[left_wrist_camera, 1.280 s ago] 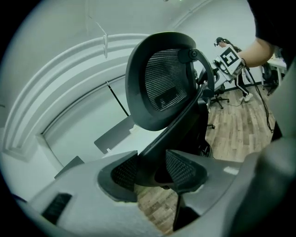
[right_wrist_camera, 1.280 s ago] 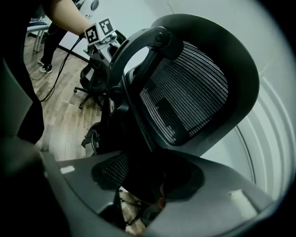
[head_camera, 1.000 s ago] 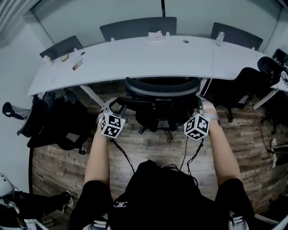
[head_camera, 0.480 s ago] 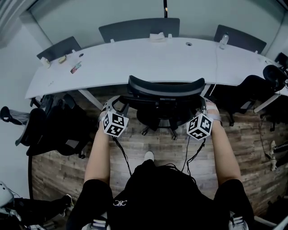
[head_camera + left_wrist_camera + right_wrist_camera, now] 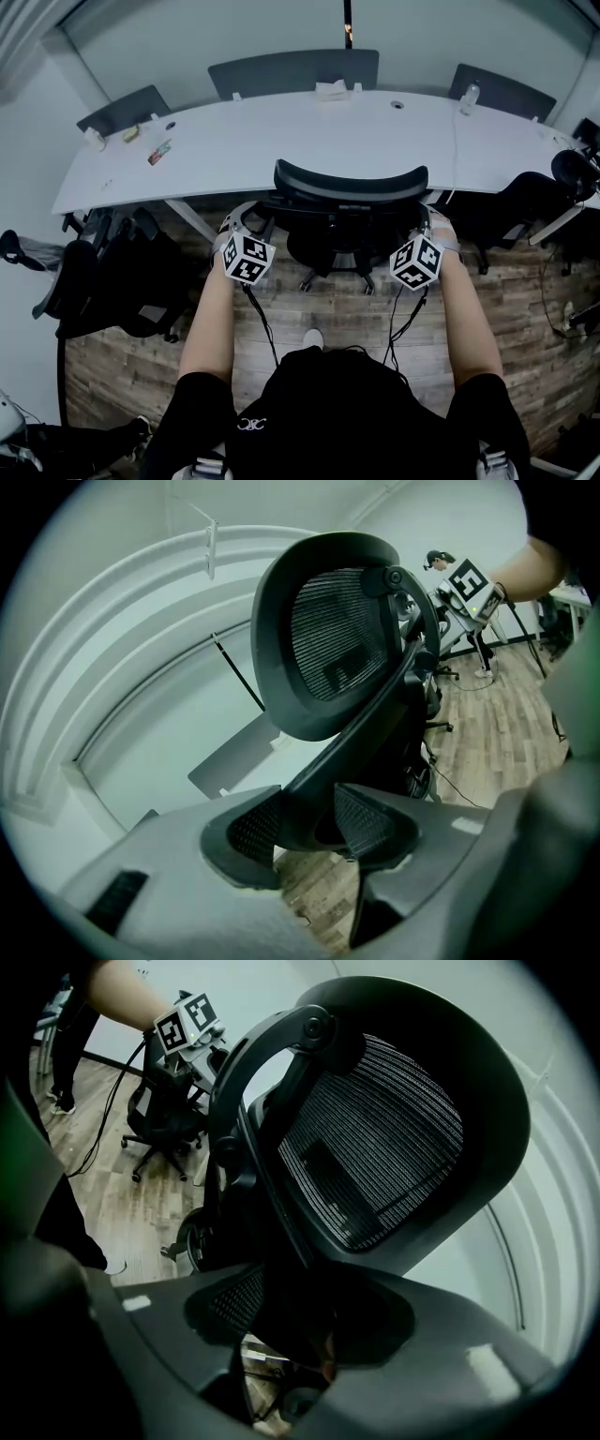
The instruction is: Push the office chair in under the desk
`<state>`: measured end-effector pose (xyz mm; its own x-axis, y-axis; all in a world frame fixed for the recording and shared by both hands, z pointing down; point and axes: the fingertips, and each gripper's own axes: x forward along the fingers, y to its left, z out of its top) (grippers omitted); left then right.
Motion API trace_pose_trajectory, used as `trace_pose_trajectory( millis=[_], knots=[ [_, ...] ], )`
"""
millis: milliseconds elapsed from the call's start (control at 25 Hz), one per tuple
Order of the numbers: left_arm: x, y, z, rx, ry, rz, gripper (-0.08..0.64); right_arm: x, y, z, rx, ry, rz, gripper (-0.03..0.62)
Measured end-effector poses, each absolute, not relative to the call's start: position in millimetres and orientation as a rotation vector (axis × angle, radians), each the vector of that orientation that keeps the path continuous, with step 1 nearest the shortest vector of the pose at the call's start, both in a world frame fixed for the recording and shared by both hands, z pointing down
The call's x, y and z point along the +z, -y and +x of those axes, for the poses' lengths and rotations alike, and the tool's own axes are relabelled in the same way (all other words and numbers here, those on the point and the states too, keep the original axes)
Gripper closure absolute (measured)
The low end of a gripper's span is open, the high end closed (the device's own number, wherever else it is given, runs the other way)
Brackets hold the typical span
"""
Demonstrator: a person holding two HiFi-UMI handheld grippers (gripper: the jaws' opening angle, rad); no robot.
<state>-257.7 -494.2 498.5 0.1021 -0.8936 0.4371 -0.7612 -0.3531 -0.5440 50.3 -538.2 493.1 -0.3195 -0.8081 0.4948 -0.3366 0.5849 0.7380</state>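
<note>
The black mesh office chair (image 5: 349, 184) stands at the near edge of the long white desk (image 5: 281, 141), its seat below the tabletop and its backrest top level with the edge. My left gripper (image 5: 246, 217) is shut on the chair's left frame strut (image 5: 361, 733), which runs between its pads (image 5: 361, 819). My right gripper (image 5: 422, 217) is shut on the right side of the chair frame (image 5: 281, 1241); in the right gripper view the dark strut fills the gap between the jaws. The mesh backrest (image 5: 375, 1166) rises over both grippers.
Another black chair (image 5: 112, 267) stands on the wood floor at the left, and one more (image 5: 520, 202) at the right by the desk's end. Grey chairs (image 5: 292, 70) line the far side. A bottle (image 5: 469, 94) and small items (image 5: 159, 152) lie on the desk.
The chair, both grippers and the person have moved forward towards the desk. The backrest top now meets the desk's near edge. Both grips are unchanged.
</note>
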Motion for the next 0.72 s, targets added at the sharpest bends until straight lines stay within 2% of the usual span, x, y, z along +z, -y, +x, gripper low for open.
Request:
trace_pose_trajectory(
  millis=[720],
  knots=[
    [495.4,533.8,-284.6,-1.057,-1.661,-2.205,0.388,490.5,570.9,26.4,-0.616,1.877,0.934,0.359]
  ],
)
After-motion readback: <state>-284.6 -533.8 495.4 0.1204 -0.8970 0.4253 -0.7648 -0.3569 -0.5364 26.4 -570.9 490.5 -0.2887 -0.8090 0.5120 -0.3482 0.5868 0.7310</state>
